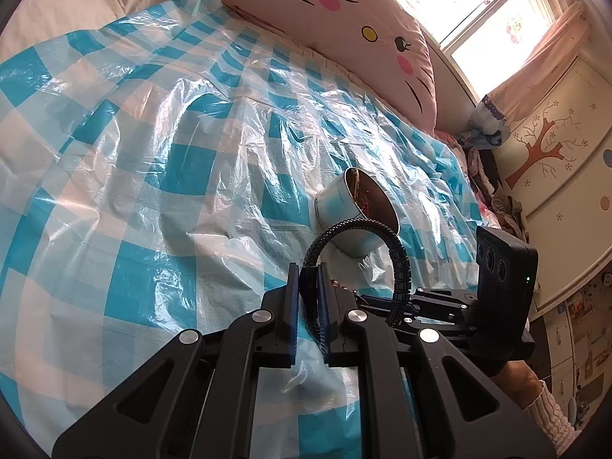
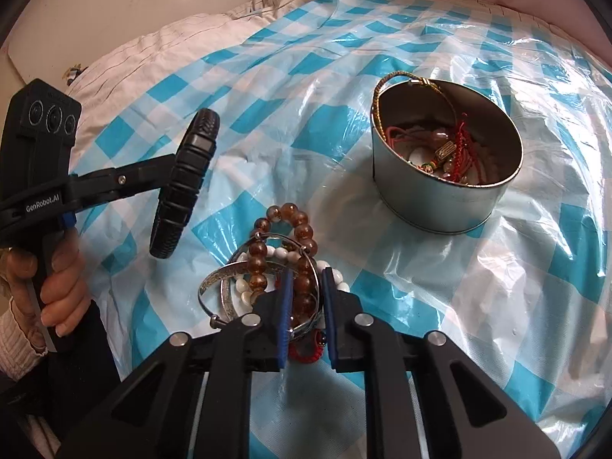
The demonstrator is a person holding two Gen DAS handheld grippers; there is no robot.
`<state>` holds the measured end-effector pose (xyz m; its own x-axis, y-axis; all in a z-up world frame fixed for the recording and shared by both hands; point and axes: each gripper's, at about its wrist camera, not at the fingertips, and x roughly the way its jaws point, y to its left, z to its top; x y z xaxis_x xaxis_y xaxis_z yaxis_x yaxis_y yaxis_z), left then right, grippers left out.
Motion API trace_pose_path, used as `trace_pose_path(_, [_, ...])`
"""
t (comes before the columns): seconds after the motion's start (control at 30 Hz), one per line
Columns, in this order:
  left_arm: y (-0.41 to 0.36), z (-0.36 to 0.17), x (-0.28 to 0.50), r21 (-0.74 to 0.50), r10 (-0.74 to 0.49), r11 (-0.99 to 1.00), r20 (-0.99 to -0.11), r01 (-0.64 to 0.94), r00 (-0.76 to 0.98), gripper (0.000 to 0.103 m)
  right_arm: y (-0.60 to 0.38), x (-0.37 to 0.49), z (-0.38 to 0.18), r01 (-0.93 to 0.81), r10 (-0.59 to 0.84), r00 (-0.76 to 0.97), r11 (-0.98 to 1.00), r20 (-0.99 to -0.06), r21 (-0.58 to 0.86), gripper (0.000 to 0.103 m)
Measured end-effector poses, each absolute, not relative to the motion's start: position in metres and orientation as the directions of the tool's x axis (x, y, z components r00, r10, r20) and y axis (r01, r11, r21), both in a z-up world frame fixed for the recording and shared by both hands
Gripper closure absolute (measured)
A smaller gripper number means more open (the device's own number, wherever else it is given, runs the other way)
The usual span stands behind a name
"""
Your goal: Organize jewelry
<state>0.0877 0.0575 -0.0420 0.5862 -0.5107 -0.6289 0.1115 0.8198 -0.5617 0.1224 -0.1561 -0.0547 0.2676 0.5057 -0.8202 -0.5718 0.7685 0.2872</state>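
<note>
Nearest, clamped narrow between the blue pads of the left gripper [image 1: 308, 290], a black braided bracelet [image 1: 399, 264], arching up and to the right out of the jaws, held clear above the checked plastic sheet [image 1: 153, 191]; seen from the right wrist as a thick ribbed band [image 2: 183, 183] standing on edge at the tip of that gripper [image 2: 168, 179], with the left hand [image 2: 57, 287] wrapped round the handle; close below the right gripper [image 2: 305, 298], jaws parted only a little and closed on nothing visible, a heap of loose pieces lying on the sheet: an amber bead bracelet [image 2: 302, 233] running up between the fingers, a silver bangle [image 2: 225, 279] just left of the left finger, white beads [image 2: 244, 287] tucked inside the bangle, a red cord bracelet [image 2: 306, 354] low between the pads; farther off and to the right, well apart from the heap, a round metal tin [image 2: 443, 199], upright and open, holding red cords and mixed beads, with a gold cord bracelet [image 2: 382, 88] draped over its far left rim; same tin [image 1: 344, 206] just beyond the black band from the left wrist; farthest, a pink cat-face pillow [image 1: 344, 26] at the sheet's edge below a bright window [image 1: 478, 11].
</note>
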Motion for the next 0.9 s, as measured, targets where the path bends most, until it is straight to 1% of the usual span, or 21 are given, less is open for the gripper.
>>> trace_pose_path(0.27, [0.059,-0.041,0.086,-0.562,-0.509,0.819,-0.623,0.113,0.594,0.095,-0.171,0.074,-0.007,-0.573,0.527,0.419,0.785,-0.739,0.235,0.091])
trace_pose_path(0.33, [0.059,-0.04,0.084,-0.558,-0.507,0.821,-0.622,0.116,0.597,0.095,-0.18,0.064,-0.003,-0.552,0.549,0.429,0.788,-0.717,0.273,0.091])
trace_pose_path(0.4, [0.058,-0.04,0.084,-0.554,-0.504,0.824,-0.622,0.118,0.598,0.095,-0.194,0.056,-0.001,-0.523,0.603,0.429,0.773,-0.672,0.36,0.091])
trace_pose_path(0.43, [0.058,-0.04,0.084,-0.554,-0.504,0.824,-0.623,0.118,0.598,0.095,-0.195,0.052,-0.001,-0.509,0.583,0.448,0.79,-0.678,0.342,0.091])
trace_pose_path(0.47, [0.057,-0.04,0.084,-0.554,-0.505,0.824,-0.624,0.118,0.597,0.095,-0.195,0.049,-0.003,-0.495,0.529,0.474,0.821,-0.704,0.284,0.091])
trace_pose_path(0.57, [0.057,-0.04,0.084,-0.554,-0.505,0.824,-0.625,0.118,0.595,0.095,-0.213,0.054,-0.016,-0.394,0.46,0.512,0.876,-0.725,0.278,0.091])
trace_pose_path(0.63, [0.057,-0.04,0.084,-0.555,-0.506,0.823,-0.625,0.117,0.594,0.095,-0.225,0.053,-0.017,-0.335,0.399,0.555,0.91,-0.729,0.244,0.091])
trace_pose_path(0.7, [0.057,-0.04,0.084,-0.556,-0.507,0.823,-0.625,0.118,0.593,0.095,-0.231,0.049,-0.012,-0.341,0.438,0.554,0.895,-0.708,0.287,0.091])
trace_pose_path(0.77, [0.057,-0.041,0.084,-0.557,-0.51,0.822,-0.624,0.12,0.592,0.095,-0.225,0.037,-0.002,-0.416,0.498,0.547,0.859,-0.672,0.298,0.091])
trace_pose_path(0.83, [0.056,-0.041,0.084,-0.556,-0.51,0.822,-0.625,0.122,0.591,0.095,-0.228,0.029,0.008,-0.451,0.581,0.532,0.81,-0.616,0.375,0.091])
trace_pose_path(0.87, [0.055,-0.042,0.083,-0.555,-0.51,0.823,-0.625,0.123,0.591,0.095,-0.23,0.029,0.012,-0.432,0.554,0.554,0.829,-0.621,0.354,0.091])
trace_pose_path(0.9, [0.055,-0.042,0.084,-0.553,-0.509,0.824,-0.627,0.124,0.59,0.095,-0.226,0.031,0.011,-0.402,0.464,0.586,0.878,-0.664,0.259,0.091])
